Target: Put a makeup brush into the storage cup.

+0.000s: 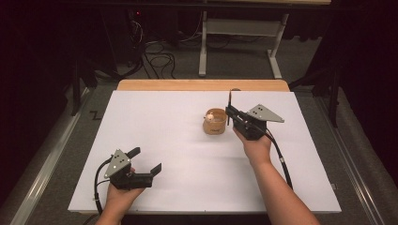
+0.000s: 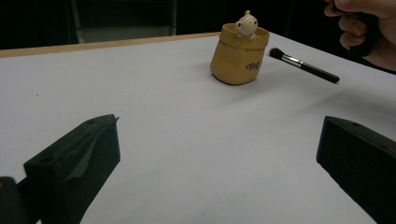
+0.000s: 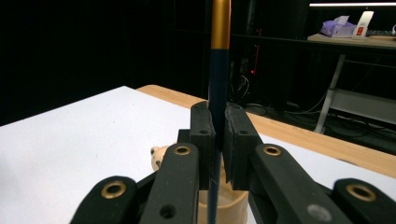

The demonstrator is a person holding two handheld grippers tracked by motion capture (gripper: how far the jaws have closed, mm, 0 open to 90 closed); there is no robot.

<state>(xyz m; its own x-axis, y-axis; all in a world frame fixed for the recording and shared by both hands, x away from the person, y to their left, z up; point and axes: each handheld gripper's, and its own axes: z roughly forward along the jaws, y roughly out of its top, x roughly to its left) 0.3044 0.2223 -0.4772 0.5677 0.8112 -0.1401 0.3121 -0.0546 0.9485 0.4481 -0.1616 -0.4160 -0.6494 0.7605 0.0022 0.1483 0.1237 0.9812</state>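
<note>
The right claw [image 1: 229,112], just right of centre in the high view, is closed tight on a thin brush [image 1: 230,98]. In the right gripper view that claw [image 3: 219,135] pinches the dark handle of the brush [image 3: 219,70], which stands upright in the frame with a gold band at the top edge. The person's right hand [image 1: 256,147] grips the tool from the lower right.

Just left of the claw sits one tan pot [image 1: 214,125], with one small pale figure [image 1: 211,116] peeping over its rim. The figure [image 3: 159,156] also shows low in the right gripper view, just behind the jaws. Nothing stands between claw and pot.

In the left gripper view the pot [image 2: 238,60] and figure [image 2: 246,23] stand at upper centre. A black-bristled brush slants just to the right of them, below the right hand [image 2: 369,23] in the upper right corner. Whether it rests on the surface, or is the same brush, cannot be told.

The left claw [image 1: 146,159], at the lower left of the high view, gapes wide and holds nothing, well apart from the pot. The left hand [image 1: 119,197] holds it at the near edge.

Both of the two claws work over one white surface [image 1: 164,140] with a wooden strip [image 1: 202,85] along its far edge. Beyond, at the top of the frame, are a desk frame [image 1: 239,28] and loose cables [image 1: 159,58].
</note>
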